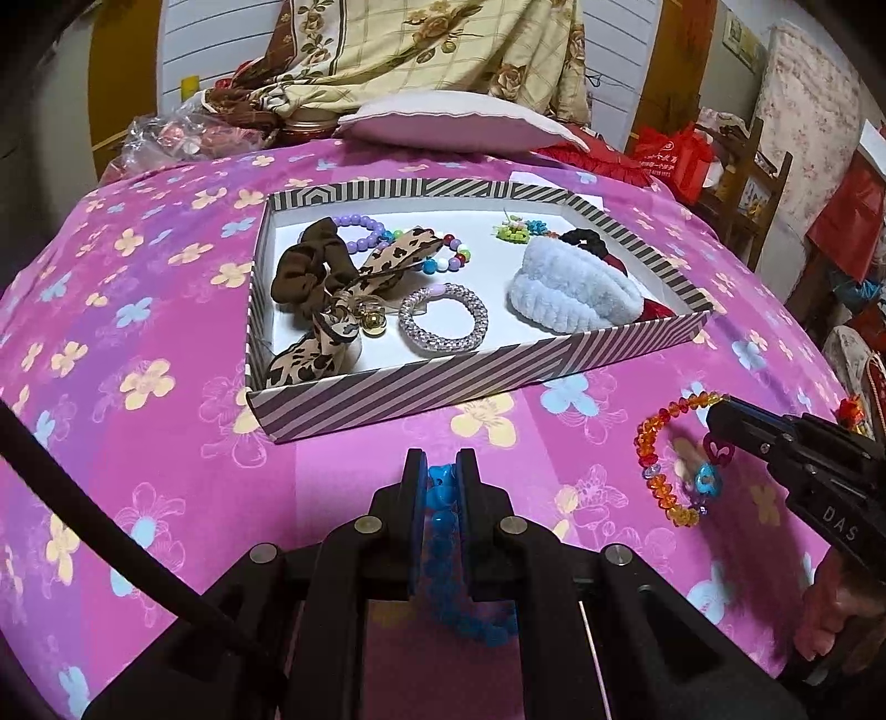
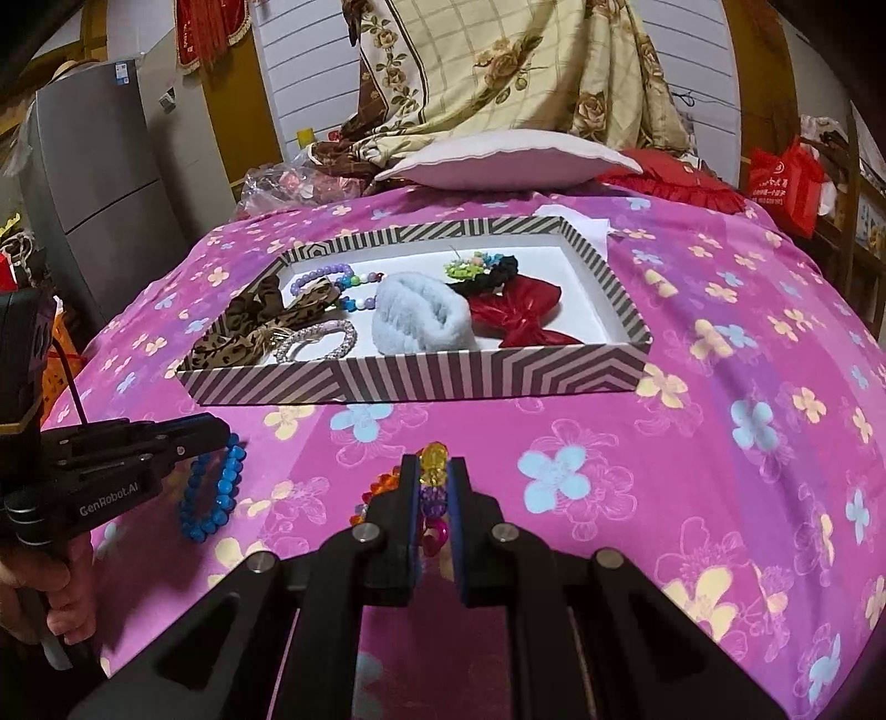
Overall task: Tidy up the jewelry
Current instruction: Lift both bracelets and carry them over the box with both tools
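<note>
My left gripper [image 1: 441, 471] is shut on a blue bead bracelet [image 1: 443, 523], which hangs just above the pink flowered bedspread in front of the striped box [image 1: 443, 376]. My right gripper [image 2: 433, 471] is shut on an orange and yellow bead bracelet [image 2: 433, 458] with small charms. From the left wrist view that bracelet [image 1: 650, 448] dangles from the right gripper [image 1: 717, 414] at the right. From the right wrist view the blue bracelet [image 2: 219, 490] hangs from the left gripper [image 2: 224, 431]. The box [image 2: 443, 376] holds scrunchies, bead bracelets, a fluffy blue band [image 1: 570, 291] and a red bow [image 2: 518, 313].
A white pillow [image 1: 459, 124] and a floral blanket [image 1: 443, 50] lie behind the box. Red bags and a wooden shelf [image 1: 742, 177] stand at the right of the bed. A grey fridge [image 2: 99, 177] is on the left. A hand [image 2: 61, 598] grips each tool.
</note>
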`<action>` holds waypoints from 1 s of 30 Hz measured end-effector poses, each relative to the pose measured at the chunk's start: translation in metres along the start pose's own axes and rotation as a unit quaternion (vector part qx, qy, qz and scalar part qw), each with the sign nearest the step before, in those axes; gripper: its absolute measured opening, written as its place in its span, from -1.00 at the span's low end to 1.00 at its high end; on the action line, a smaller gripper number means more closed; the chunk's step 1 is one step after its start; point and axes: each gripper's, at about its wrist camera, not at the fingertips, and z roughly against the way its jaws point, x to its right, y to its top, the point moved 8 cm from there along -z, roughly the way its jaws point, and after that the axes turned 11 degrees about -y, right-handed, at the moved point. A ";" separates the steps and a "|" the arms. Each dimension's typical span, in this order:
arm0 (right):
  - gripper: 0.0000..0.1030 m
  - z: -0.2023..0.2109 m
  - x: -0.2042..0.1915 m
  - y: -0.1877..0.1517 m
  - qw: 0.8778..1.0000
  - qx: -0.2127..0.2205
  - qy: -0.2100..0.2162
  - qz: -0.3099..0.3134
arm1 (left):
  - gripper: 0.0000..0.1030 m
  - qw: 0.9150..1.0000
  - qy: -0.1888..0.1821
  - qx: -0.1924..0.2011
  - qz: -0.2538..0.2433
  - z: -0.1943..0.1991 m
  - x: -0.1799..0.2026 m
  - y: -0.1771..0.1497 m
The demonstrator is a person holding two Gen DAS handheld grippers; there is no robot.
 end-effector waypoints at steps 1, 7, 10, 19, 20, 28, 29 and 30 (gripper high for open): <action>-0.83 0.001 0.000 0.000 1.000 0.001 0.001 0.000 | -0.91 1.000 0.001 0.000 0.000 0.000 0.000 0.000; -0.83 0.002 0.001 0.001 1.000 0.003 -0.001 0.001 | -0.91 1.000 0.002 -0.003 -0.002 -0.002 0.003 -0.001; -0.83 0.003 0.002 0.001 1.000 0.004 -0.001 0.000 | -0.91 1.000 0.005 -0.004 -0.006 -0.003 0.005 -0.002; -0.83 0.015 0.006 0.010 1.000 0.013 0.008 -0.010 | -0.91 1.000 -0.008 -0.001 -0.014 0.003 0.018 -0.006; -0.83 0.018 0.006 0.011 1.000 0.016 0.005 -0.006 | -0.91 1.000 -0.017 0.002 -0.008 0.006 0.020 -0.006; -0.83 0.040 0.012 0.036 0.999 0.045 0.015 -0.023 | -0.91 0.998 -0.059 0.028 -0.023 0.051 0.057 0.019; -0.83 0.044 0.014 0.041 0.998 0.051 0.015 -0.026 | -0.91 0.997 -0.069 0.034 -0.025 0.058 0.063 0.031; -0.83 0.048 0.017 0.047 0.998 0.057 0.015 -0.030 | -0.91 0.996 -0.073 0.038 -0.024 0.062 0.066 0.037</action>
